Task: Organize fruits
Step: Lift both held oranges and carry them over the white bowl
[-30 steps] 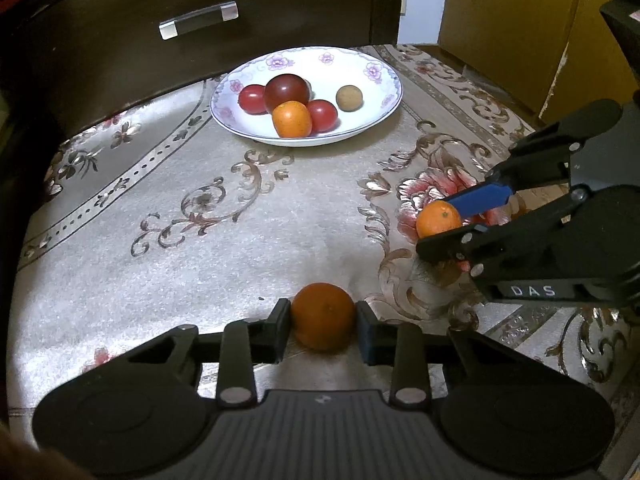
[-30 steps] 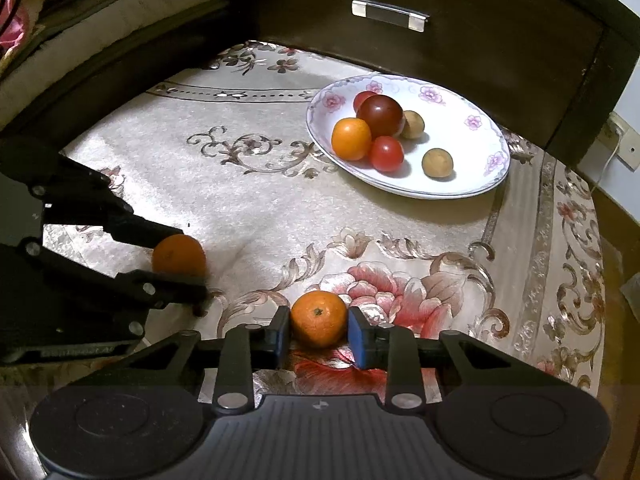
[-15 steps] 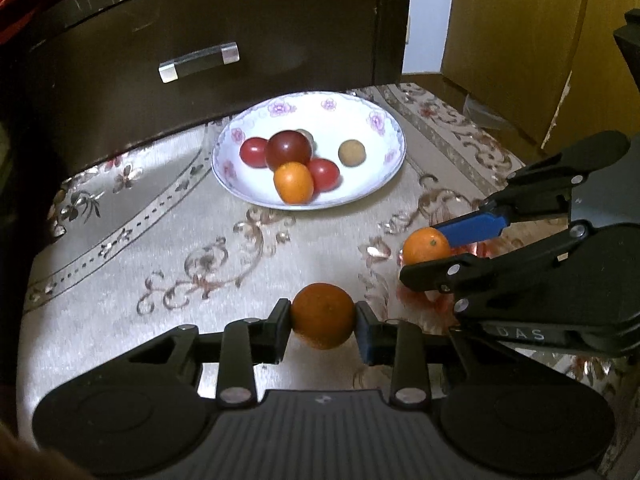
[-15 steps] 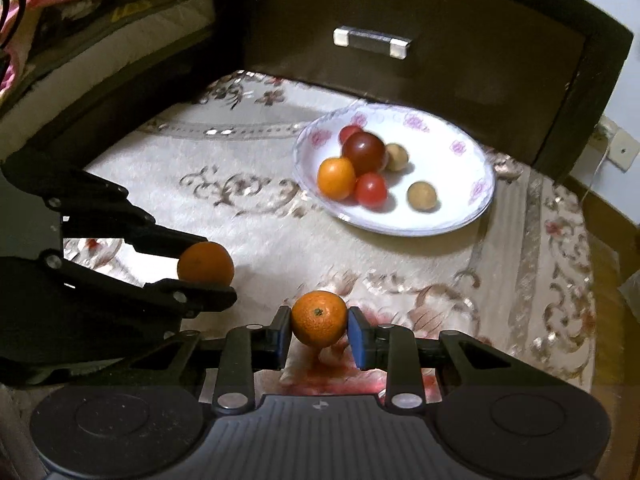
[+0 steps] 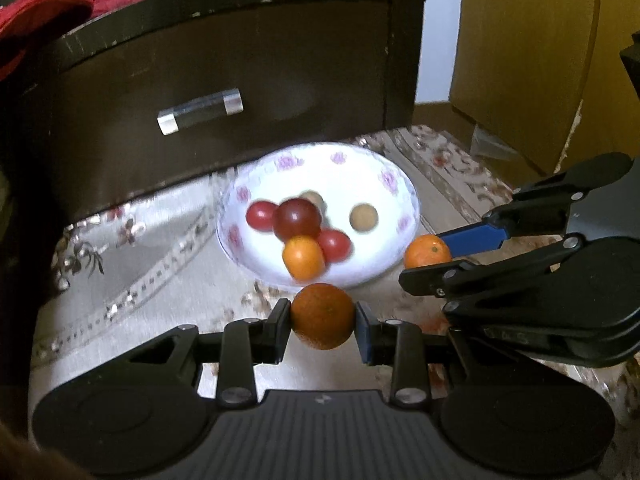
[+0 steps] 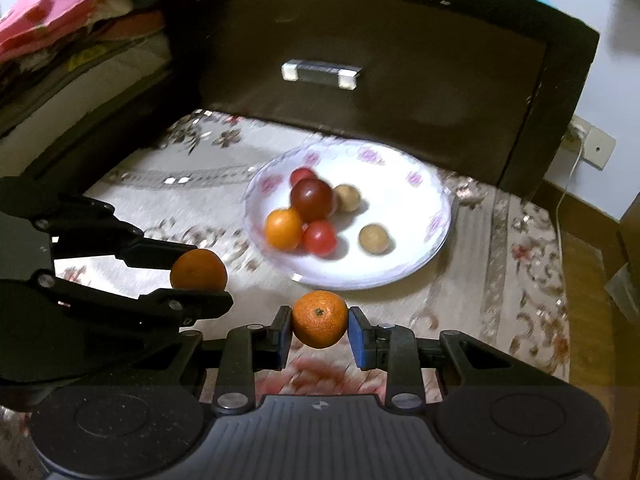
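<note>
Right wrist view, plate [image 6: 434,236] holding six small fruits, each claw pinching its own orange

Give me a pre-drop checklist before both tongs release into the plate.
1. Left tongs clamp the darker orange: ok.
2. Right tongs clamp the stemmed orange: ok.
3. Either orange over the plate: not ok, both sit short of its near rim.
4. Free landing space in plate: ok, right half bare beside the tan fruit.
5. Tongs clear of each other: ok, apart.
6. Height above rim: cannot tell.
</note>
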`<state>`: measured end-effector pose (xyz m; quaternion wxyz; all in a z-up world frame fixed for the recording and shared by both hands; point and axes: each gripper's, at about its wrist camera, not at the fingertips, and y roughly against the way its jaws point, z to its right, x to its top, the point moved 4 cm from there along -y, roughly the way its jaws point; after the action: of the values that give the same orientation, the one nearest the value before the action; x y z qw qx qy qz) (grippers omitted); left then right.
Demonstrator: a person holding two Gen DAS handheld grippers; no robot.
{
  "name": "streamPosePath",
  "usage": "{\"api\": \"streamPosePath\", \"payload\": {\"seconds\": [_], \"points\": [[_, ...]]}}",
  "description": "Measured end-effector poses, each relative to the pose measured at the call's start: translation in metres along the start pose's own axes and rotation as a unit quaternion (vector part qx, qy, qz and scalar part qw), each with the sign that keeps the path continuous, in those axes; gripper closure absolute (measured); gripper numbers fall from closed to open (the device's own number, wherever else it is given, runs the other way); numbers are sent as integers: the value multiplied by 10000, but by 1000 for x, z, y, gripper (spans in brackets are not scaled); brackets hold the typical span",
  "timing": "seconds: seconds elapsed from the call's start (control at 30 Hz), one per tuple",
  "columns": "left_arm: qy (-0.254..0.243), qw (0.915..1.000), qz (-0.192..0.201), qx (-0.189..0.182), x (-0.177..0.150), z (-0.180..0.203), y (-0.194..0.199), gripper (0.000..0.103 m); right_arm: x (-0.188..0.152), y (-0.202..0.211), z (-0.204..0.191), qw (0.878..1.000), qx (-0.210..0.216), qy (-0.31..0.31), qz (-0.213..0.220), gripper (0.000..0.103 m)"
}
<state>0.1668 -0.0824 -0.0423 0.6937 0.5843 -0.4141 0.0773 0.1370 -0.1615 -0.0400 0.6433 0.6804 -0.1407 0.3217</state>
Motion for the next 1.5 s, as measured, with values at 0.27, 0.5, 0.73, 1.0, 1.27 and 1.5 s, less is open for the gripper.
{"api": "streamPosePath", "payload": {"seconds": [0.27,0.5,0.73,1.0,1.27,1.5], "points": [[51,9998,117,128,20,-13,-17,64,25,-14,15,9997,-129,-131,151,76],[67,9996,164,212,35,-24,-37,64,47,-32,23,9995,-197,-1,265,76],[80,9995,182,246,42,-29,-54,64,60,-46,32,9988,-325,116,357,76],[171,9994,192,231,42,-33,-65,65,68,-63,37,9984,-391,214,338,76],[212,9993,282,113,44,-33,-70,64,71,-78,45,9985,-465,148,267,75],[201,9992,320,143,44,-33,-71,61,72,-82,48,9985,-471,59,269,75]]}}
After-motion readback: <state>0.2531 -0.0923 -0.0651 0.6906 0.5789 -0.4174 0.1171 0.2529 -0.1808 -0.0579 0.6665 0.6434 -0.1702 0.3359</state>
